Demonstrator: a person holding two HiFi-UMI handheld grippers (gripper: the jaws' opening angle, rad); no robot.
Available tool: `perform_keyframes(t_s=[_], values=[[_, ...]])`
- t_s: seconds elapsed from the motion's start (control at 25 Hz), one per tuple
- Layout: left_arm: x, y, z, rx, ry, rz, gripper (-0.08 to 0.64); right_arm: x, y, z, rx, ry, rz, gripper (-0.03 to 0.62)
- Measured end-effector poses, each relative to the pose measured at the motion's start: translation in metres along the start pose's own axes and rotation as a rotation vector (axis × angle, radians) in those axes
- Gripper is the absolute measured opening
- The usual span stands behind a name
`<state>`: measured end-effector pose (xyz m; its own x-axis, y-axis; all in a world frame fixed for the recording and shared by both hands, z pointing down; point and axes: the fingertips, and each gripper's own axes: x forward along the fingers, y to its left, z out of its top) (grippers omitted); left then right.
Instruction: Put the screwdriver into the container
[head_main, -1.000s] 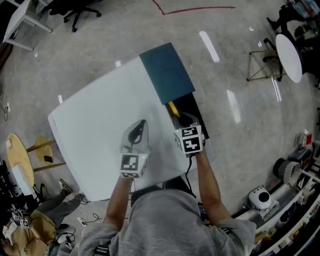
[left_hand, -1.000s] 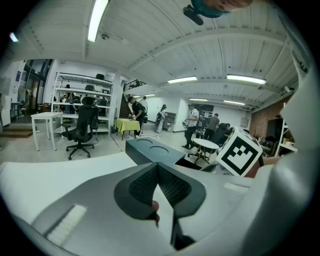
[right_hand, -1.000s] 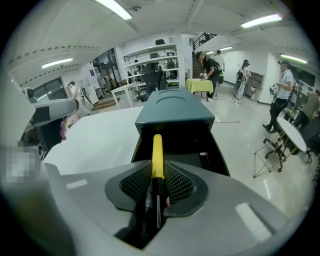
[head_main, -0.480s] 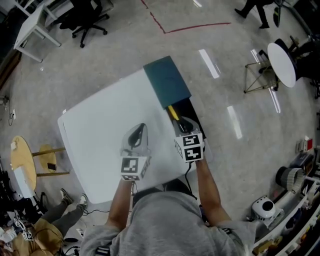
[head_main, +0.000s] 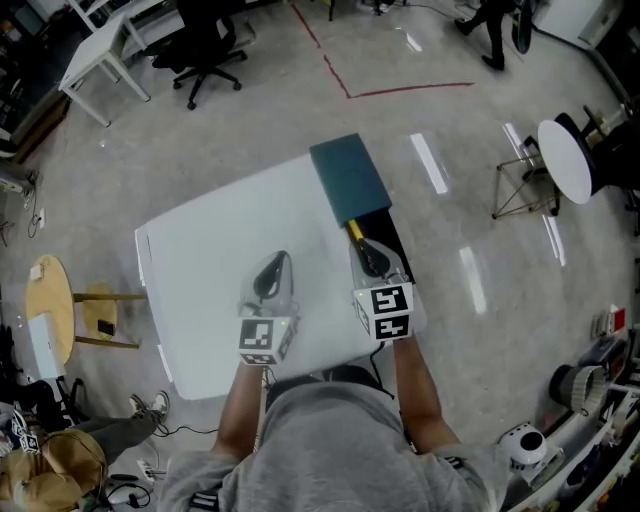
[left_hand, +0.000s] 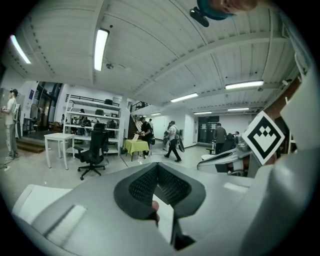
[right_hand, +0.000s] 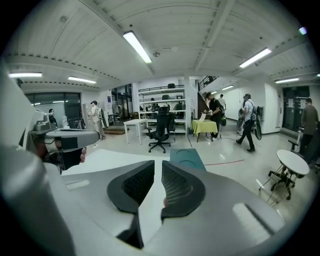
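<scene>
Screwdriver (head_main: 353, 233), seen only as a short yellow handle with a dark shaft running toward the person, lies in or over the open black container (head_main: 398, 245) at the right edge of the white table (head_main: 210, 260). Whether it rests on the container's floor cannot be told from above. A dark teal lid (head_main: 350, 180), as it appears to be, sits on the table's far corner just beyond that opening. I judge the tool stiff and fairly light, heavier at the handle. The smooth round shaft could roll or slip between pads, so the thick handle is the safer place to take hold, gripped across its width. The right gripper (head_main: 372, 262) hangs over the container just beside the handle, with its jaws closing. A narrow gap remains between them and nothing stands in it. The left gripper (head_main: 272, 272) is held above the middle of the table, well apart from the tool, and its jaws are pressed together at the tips with nothing between them. Only the head view shows the screwdriver and the container's dark hollow, and only it sets both grippers against the table. The right gripper view looks level across the tabletop and catches the teal lid and the room beyond, but not the tool below its jaws. That view is the one that makes the slit between its pads plain. The left gripper view shows neither tool nor container, only its own closed pads, the marker cube on the right gripper, and people and chairs far off.
</scene>
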<state>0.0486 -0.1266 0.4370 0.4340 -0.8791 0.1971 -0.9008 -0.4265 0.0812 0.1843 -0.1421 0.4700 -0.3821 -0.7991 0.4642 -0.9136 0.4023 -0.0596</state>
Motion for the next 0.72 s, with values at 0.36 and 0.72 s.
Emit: perform_keyframes(t_s=[0.36,0.72], values=[[-0.050,0.013,0.022,0.019,-0.045,0.086,0.012,-0.037,0.058,0.046,-0.083,-0.182,0.097,0.024],[-0.100,0.028,0.030,0.025,-0.075,0.166,0.012,-0.040,0.119,0.055,-0.138,-0.223,0.208,0.003]])
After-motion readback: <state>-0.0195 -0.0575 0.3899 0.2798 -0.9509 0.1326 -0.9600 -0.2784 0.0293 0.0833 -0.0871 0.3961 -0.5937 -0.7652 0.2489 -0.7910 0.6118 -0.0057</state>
